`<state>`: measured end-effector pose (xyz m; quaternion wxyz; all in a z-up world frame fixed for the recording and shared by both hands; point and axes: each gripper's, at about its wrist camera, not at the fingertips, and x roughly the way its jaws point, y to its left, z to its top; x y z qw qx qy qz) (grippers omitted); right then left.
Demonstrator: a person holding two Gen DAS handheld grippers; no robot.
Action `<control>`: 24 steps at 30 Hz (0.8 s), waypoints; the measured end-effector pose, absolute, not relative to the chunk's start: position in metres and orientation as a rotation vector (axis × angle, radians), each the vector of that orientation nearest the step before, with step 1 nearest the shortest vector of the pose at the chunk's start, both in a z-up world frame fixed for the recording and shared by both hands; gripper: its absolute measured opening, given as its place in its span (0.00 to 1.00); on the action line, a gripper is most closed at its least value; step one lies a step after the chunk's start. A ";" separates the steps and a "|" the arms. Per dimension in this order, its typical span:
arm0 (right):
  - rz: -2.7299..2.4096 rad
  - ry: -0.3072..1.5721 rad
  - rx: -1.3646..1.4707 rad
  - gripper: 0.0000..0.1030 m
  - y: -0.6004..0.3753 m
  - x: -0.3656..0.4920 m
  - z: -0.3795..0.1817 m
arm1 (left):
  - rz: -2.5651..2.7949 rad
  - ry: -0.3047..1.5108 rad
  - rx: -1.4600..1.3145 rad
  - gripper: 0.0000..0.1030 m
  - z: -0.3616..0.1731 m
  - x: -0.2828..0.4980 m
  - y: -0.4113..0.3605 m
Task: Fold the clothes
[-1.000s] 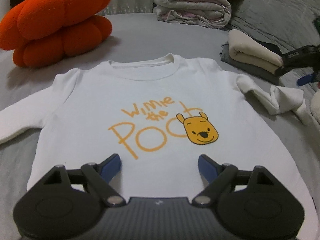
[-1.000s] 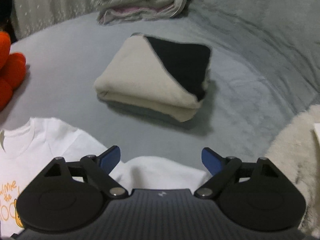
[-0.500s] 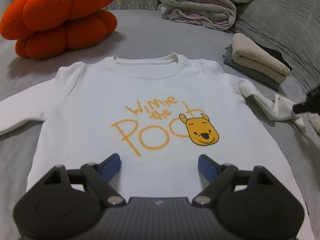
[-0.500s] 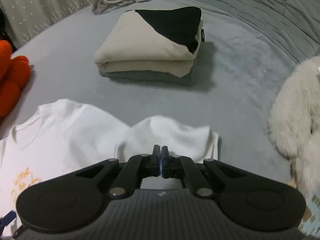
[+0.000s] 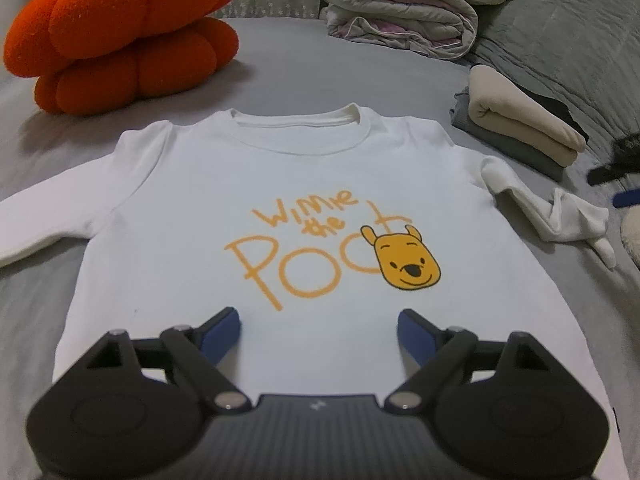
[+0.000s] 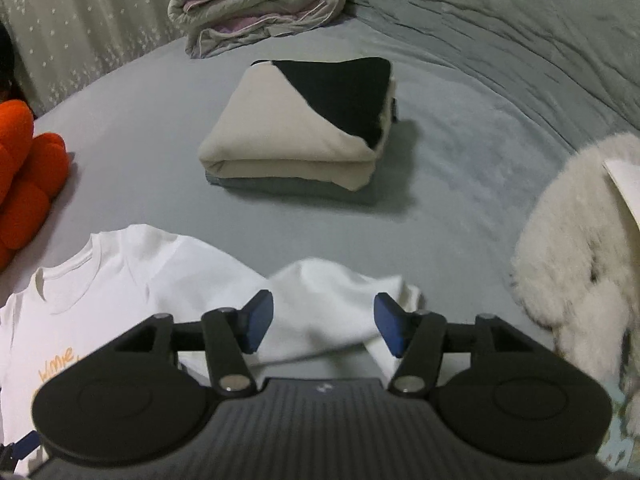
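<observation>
Left wrist view: white long-sleeved cotton shirt with orange lettering and a yellow bear face (image 5: 320, 208) spread flat, front up, on grey bedding (image 5: 280, 80). Left gripper (image 5: 319, 330) over the hem, blue pads wide apart, pinching nothing. Orange pumpkin-shaped plush cushion (image 5: 124, 32) beyond the collar. Right wrist view: right gripper (image 6: 323, 323) spread open above the crumpled white sleeve (image 6: 332, 304), gripping nothing. Folded beige and black garment stack (image 6: 304, 124) well beyond.

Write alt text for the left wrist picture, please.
A white long-sleeved Winnie the Pooh shirt lies flat, face up, on a grey bed, with the open left gripper hovering over its lower part. Behind it sit an orange pumpkin cushion and folded clothes.
</observation>
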<state>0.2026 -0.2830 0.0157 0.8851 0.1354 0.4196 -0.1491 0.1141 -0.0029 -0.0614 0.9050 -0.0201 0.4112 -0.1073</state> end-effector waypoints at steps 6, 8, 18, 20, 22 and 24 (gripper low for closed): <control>-0.373 0.947 0.263 0.58 -0.281 0.255 -0.005 | -0.231 0.853 -0.057 0.85 -0.061 0.115 0.000; -0.406 0.974 0.280 0.58 -0.286 0.267 -0.015 | -0.234 0.854 -0.060 0.85 -0.061 0.117 0.001; -0.486 1.059 0.271 0.14 -0.293 0.271 -0.032 | -0.255 0.866 -0.104 0.85 -0.060 0.121 0.009; -0.493 1.002 0.287 0.14 -0.293 0.262 -0.021 | -0.253 0.868 -0.110 0.85 -0.060 0.121 0.009; -0.492 0.930 0.292 0.13 -0.292 0.248 -0.007 | -0.250 0.868 -0.113 0.85 -0.060 0.121 0.009; -0.476 0.847 0.315 0.13 -0.291 0.228 0.006 | -0.246 0.869 -0.117 0.85 -0.059 0.121 0.009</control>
